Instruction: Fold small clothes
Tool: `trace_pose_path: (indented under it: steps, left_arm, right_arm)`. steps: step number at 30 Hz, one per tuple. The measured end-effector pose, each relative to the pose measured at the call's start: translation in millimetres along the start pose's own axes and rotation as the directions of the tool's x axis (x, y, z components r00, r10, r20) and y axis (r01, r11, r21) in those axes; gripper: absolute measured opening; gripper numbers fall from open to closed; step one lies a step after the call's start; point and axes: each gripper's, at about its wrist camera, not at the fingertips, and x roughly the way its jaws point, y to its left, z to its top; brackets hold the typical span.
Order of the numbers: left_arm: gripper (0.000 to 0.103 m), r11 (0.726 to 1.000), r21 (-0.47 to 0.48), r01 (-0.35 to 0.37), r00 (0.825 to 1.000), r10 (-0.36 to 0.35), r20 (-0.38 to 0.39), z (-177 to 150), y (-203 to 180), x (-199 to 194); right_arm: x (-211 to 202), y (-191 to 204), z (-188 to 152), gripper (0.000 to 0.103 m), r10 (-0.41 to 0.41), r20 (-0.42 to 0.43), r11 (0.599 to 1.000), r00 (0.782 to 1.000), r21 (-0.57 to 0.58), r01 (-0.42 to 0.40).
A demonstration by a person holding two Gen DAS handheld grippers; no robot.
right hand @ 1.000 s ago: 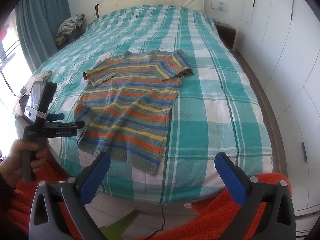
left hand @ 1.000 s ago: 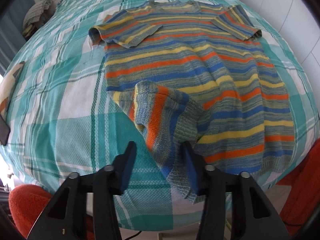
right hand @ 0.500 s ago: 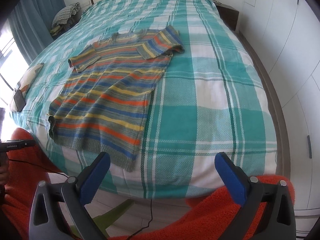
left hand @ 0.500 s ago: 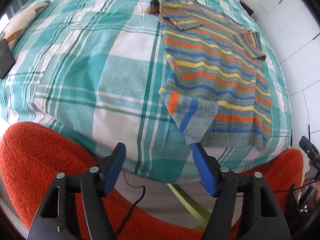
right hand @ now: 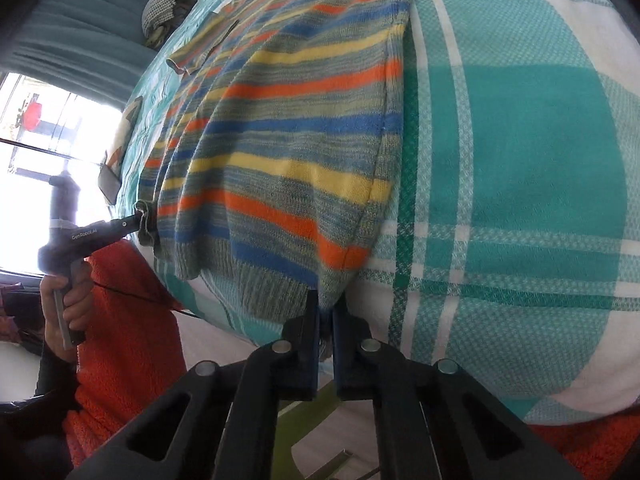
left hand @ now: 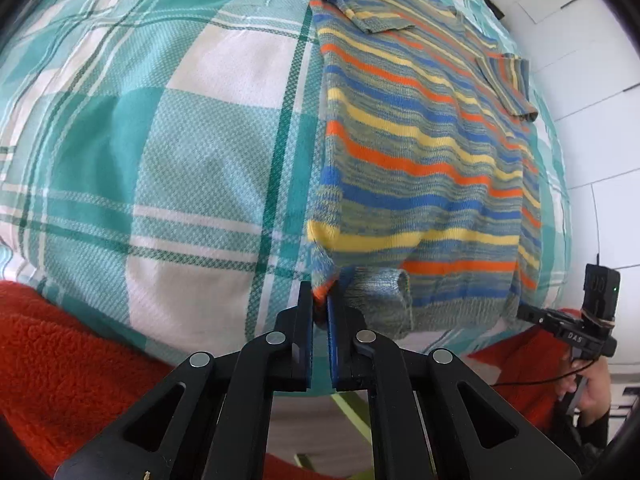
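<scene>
The left gripper (left hand: 319, 308), its jaws just closed, pinches the sweater's (left hand: 424, 168) near hem corner at the edge of the bed (left hand: 172, 140).

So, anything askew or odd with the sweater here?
Mostly fine: the sweater lies flat on the bed. Only its hem is bunched, curling over near the left gripper; the right gripper pinches the other corner.

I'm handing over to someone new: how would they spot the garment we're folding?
Find the bed with the teal-and-white checked cover. The striped sweater lies flat on it, hem at the near edge. It is the only knit, banded orange, yellow, blue and grey.
</scene>
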Motion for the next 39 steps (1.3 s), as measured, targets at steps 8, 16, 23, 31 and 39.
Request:
trace_pose_path:
  steps: [8,16,23,31,39]
  left_arm:
    - [0.079,0.999,-0.019,-0.042,0.998,0.043,0.051,-15,22,-18]
    - [0.065,0.996,-0.024,-0.088,0.994,0.086,-0.062,-8,7,32]
    - [0.005,0.999,-0.034,-0.037,0.997,0.035,-0.068,-16,4,25]
    - [0.005,0.996,0.019,-0.089,0.993,0.091,-0.075,-26,6,6]
    - [0.005,0.965,0.065,-0.256,0.961,0.261,-0.089,-20,-9,48]
  right_arm:
    - [-54,-2,-6,0.005,-0.157,0.054,0.987,0.986,-0.027,0.159]
    - [-36,-13,-2,0.03,-0.094,0.059,0.995,0.994,0.022,0.093]
    - [-20,-16,3,0.005,-0.067,0.013,0.997,0.998,0.042,0.066]
    - [-64,0,-14,0.004,-0.222,-0.013,0.974,0.975,-0.046,0.221]
    - [-19,-18,-5,0.004,-0.287,-0.096,0.958,0.953,-0.018,0.286]
